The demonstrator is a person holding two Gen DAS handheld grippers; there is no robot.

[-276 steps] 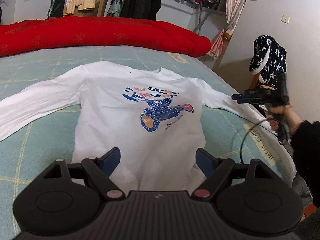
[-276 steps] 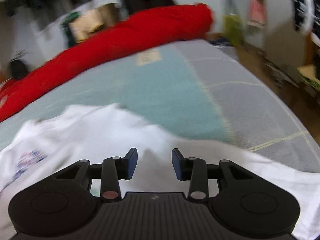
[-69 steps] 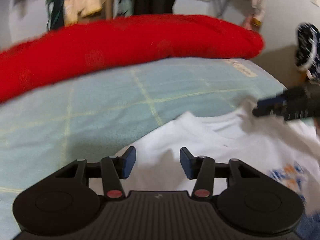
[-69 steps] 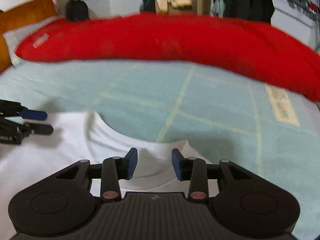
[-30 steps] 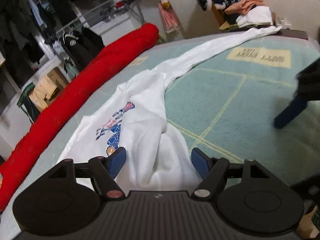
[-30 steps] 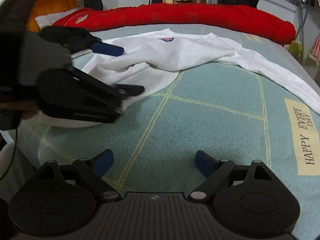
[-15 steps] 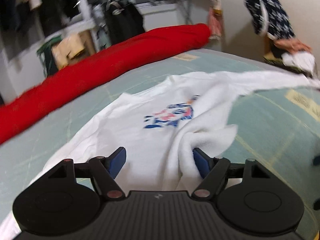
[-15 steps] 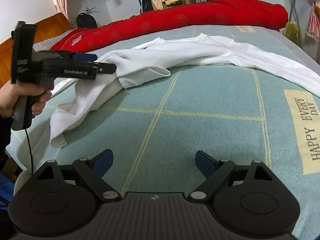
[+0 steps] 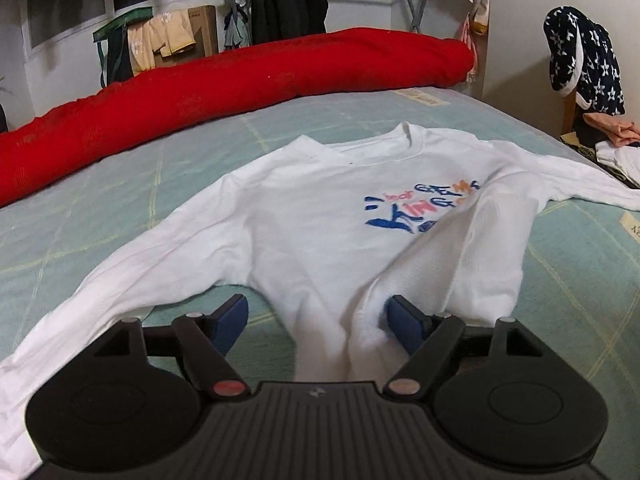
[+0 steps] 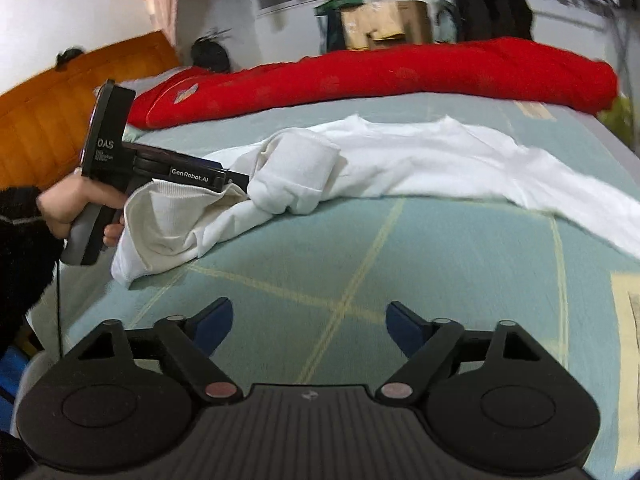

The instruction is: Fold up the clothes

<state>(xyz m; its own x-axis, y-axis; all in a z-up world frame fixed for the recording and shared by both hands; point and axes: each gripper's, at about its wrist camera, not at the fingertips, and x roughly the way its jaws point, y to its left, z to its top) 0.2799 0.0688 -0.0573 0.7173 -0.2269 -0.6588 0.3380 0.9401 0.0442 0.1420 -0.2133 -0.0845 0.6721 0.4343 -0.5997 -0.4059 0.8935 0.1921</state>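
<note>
The right hand-held gripper (image 10: 307, 322) hung wide open over bare bedspread, its jaws having just narrowed a little with nothing between them. The left hand-held gripper (image 9: 318, 322) had just been spreading; a bunched fold of the white sweatshirt (image 9: 320, 216) lay between its jaws, touching the right pad (image 9: 404, 322) but not pinched. The sweatshirt sprawled on the green checked bed (image 9: 100, 216), right half folded over. Beyond lay a red quilt (image 9: 240, 84).
</note>
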